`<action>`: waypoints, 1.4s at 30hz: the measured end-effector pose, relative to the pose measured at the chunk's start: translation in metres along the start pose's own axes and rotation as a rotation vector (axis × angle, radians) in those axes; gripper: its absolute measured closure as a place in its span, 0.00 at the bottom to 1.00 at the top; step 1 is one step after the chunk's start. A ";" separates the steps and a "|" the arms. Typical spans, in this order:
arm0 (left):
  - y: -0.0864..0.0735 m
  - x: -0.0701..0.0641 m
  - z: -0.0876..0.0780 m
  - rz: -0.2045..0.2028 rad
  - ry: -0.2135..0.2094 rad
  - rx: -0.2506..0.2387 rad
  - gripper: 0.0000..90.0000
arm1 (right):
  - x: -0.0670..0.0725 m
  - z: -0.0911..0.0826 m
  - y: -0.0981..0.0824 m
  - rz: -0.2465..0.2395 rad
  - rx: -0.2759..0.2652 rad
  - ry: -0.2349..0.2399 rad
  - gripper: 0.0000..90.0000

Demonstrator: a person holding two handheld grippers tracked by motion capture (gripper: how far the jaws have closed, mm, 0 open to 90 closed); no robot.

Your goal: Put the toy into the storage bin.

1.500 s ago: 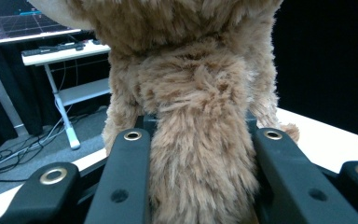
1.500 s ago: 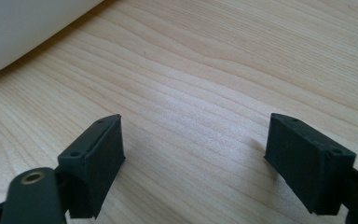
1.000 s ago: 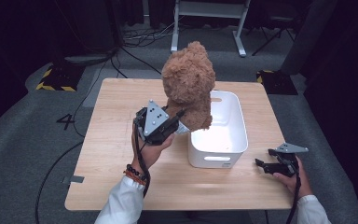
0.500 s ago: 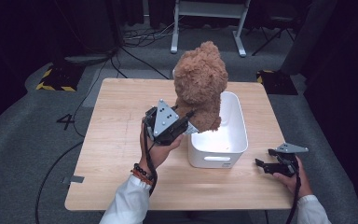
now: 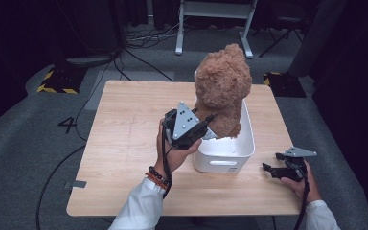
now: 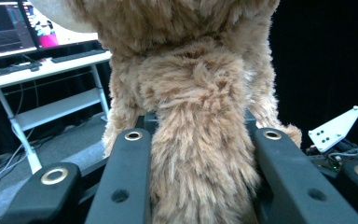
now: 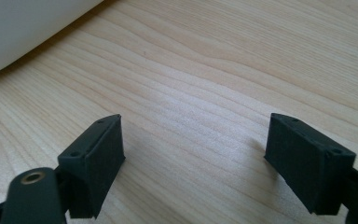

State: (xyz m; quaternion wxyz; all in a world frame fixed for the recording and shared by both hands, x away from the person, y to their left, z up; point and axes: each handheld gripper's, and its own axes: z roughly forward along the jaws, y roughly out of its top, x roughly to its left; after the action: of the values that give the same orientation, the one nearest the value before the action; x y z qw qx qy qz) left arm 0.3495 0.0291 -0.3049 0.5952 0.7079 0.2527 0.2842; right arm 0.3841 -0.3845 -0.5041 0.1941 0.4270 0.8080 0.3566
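Left gripper (image 5: pixel 206 125): clamped on a limb of the teddy bear (image 5: pixel 222 88), fur bulging between the two black jaws in the left gripper view; raised over the near left corner of the white bin (image 5: pixel 225 154)
Change, left gripper: carried to the right across the table (image 5: pixel 124 143) since a second ago, from beside the bin's left wall to above that wall; grip unchanged
Change, teddy bear: shifted right along with it, from above the bare tabletop left of the bin to above the bin's left half; upright both then and now
Teddy bear: held upright, head toward the far edge of the table, lower body down at the bin's opening; touching the bin floor or not, impossible to tell
Left hand (image 5: pixel 172 155): under the gripper, above the table beside the bin's near left corner
White bin: open-topped, on the right half of the table, long side running from near edge toward far edge; same place as before
Bin contents: lower part of the bear hanging into or over it; visible inner wall at the near end bare and white
Right gripper (image 5: pixel 270 169): jaws wide apart, nothing between them, low at the table's near right corner, right of the bin
Change, right gripper: none, same spot and same spread as a second ago
Right gripper view: bare wood grain between the jaws (image 7: pixel 191 135), a curved piece of the bin's wall (image 7: pixel 23 28) at upper left
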 end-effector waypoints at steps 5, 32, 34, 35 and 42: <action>0.001 -0.007 0.007 -0.003 -0.021 -0.008 0.77 | 0.000 0.000 0.000 0.000 0.000 0.000 0.21; -0.006 -0.028 0.050 0.007 -0.089 0.081 0.77 | 0.000 0.000 0.000 -0.004 -0.002 0.004 0.22; -0.008 -0.030 0.053 0.011 -0.095 0.094 0.77 | 0.000 0.000 0.000 -0.004 -0.002 0.004 0.22; -0.009 -0.031 0.054 0.010 -0.100 0.097 0.77 | 0.000 0.000 0.000 -0.004 -0.001 0.005 0.22; -0.014 -0.035 0.063 0.015 -0.119 0.123 0.77 | 0.000 0.000 0.000 -0.007 -0.002 0.005 0.22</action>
State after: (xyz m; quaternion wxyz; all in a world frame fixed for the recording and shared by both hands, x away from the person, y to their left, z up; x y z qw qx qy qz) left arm 0.3689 -0.0369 -0.3299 0.5625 0.7606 0.2284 0.2301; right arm 0.3838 -0.3846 -0.5041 0.1939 0.4231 0.8095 0.3579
